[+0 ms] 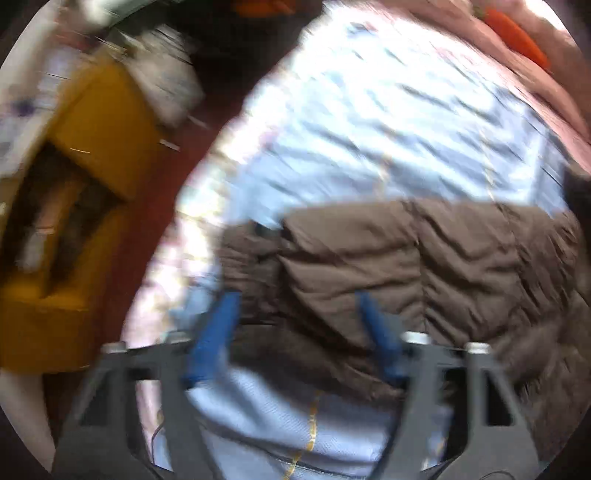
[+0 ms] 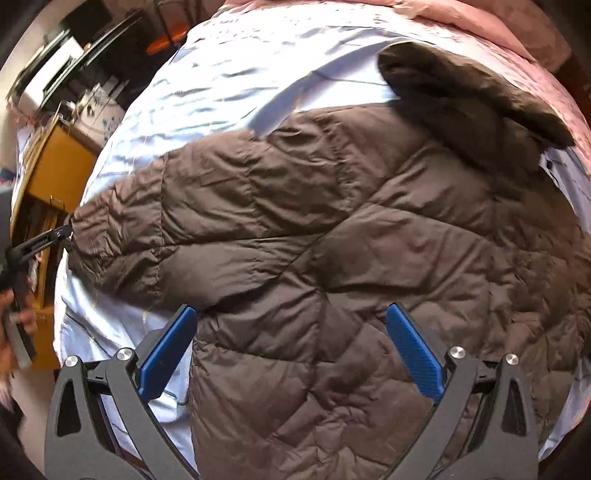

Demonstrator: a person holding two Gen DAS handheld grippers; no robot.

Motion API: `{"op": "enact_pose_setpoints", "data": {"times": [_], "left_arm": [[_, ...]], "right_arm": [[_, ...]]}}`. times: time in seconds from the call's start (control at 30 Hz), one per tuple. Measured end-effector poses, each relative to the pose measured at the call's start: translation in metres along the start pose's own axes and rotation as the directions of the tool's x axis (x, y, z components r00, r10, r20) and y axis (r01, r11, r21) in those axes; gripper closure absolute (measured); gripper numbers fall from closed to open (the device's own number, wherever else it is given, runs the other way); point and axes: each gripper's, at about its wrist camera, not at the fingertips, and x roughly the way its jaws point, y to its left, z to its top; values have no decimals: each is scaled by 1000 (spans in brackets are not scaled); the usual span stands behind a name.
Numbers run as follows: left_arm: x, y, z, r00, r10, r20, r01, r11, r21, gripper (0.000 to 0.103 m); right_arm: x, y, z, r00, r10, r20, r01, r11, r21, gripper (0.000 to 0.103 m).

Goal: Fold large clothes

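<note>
A brown quilted puffer jacket point(image 2: 332, 229) lies spread on a pale blue bedsheet point(image 2: 207, 92). Its dark fur-trimmed hood point(image 2: 469, 96) is at the far right, and one sleeve point(image 2: 122, 236) stretches to the left. My right gripper point(image 2: 291, 314) hovers open over the jacket's body, with nothing between its blue pads. My left gripper point(image 1: 295, 295) is open in its blurred wrist view, at the sleeve end of the jacket point(image 1: 406, 266). It also shows in the right wrist view point(image 2: 55, 236), touching the sleeve cuff.
A yellow wooden cabinet point(image 1: 92, 155) stands left of the bed, with dark red floor point(image 1: 155, 221) between. A pink blanket point(image 2: 498, 33) lies along the bed's far edge. Orange objects point(image 1: 517, 37) sit at the far side. Cluttered shelves point(image 2: 74, 74) are at far left.
</note>
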Motion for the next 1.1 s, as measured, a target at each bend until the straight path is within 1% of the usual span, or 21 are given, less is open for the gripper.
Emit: {"op": "enact_pose_setpoints", "data": {"times": [0.03,0.13,0.17,0.2,0.3,0.37,0.43,0.47,0.5,0.53,0.6,0.67,0.7,0.73,0.77,0.8,0.83,0.9,0.93,1.0,1.1], "left_arm": [[13,5,3,997,-65,-40,65,998,-5,55],[32,11,5,987,-140,-81,140,990,3,54],[35,13,6,986,-149,-77,150,989,2,78],[36,16,8,983,-169,-68,168,986,-16,91],[38,31,11,962,-273,-29,267,955,-130,98],[41,32,16,965,-258,-40,251,958,-136,98],[31,23,22,982,-186,-16,184,979,-92,98],[23,19,26,995,-96,30,98,993,-63,103],[12,17,28,993,55,105,-51,998,-41,103],[9,20,32,988,88,124,-81,995,-59,103],[10,35,39,996,-5,89,18,988,-150,103],[4,41,37,992,-111,62,121,977,-176,103],[-3,39,30,991,-123,47,129,977,-172,101],[-9,37,22,992,-124,39,129,976,-175,78],[-14,38,12,990,-139,31,142,970,-197,32],[-17,36,-2,979,-200,36,203,948,-246,17],[-19,36,-11,965,-257,52,261,925,-275,11],[-11,30,-27,921,-385,61,382,859,-341,10],[-4,28,-32,911,-407,63,400,837,-373,10],[14,27,-38,911,-409,50,386,805,-451,10],[49,30,-48,877,-479,29,399,694,-600,16]], "right_arm": [[3,3,0,1000,8,-3,-8,1000,-3,1],[11,11,1,1000,24,-15,-24,1000,-7,1],[12,13,1,999,30,-20,-30,1000,-8,1],[14,15,1,999,43,-29,-44,999,-6,1],[19,18,-1,996,78,-46,-78,997,-2,1],[22,28,-4,993,104,-56,-105,994,-19,1],[23,44,-8,992,112,-60,-116,990,-74,1],[24,50,-9,992,109,-58,-113,990,-88,1],[26,54,-11,992,110,-55,-115,989,-91,1],[28,55,-12,991,120,-61,-124,990,-73,1],[32,54,-13,985,152,-81,-155,988,-28,1],[32,54,-10,980,180,-90,-182,983,-19,1],[29,56,-9,979,185,-81,-188,982,-29,1],[27,57,-9,981,184,-66,-188,981,-45,1],[26,59,-7,981,183,-60,-186,981,-55,1],[27,60,-6,980,186,-66,-190,980,-62,1],[29,60,-4,976,203,-74,-207,977,-58,1],[31,59,-2,970,229,-78,-232,972,-31,1],[31,58,-1,970,232,-74,-234,972,-19,1],[30,57,0,973,222,-67,-223,975,-10,1],[30,53,0,973,216,-75,-217,976,-1,1]]}}
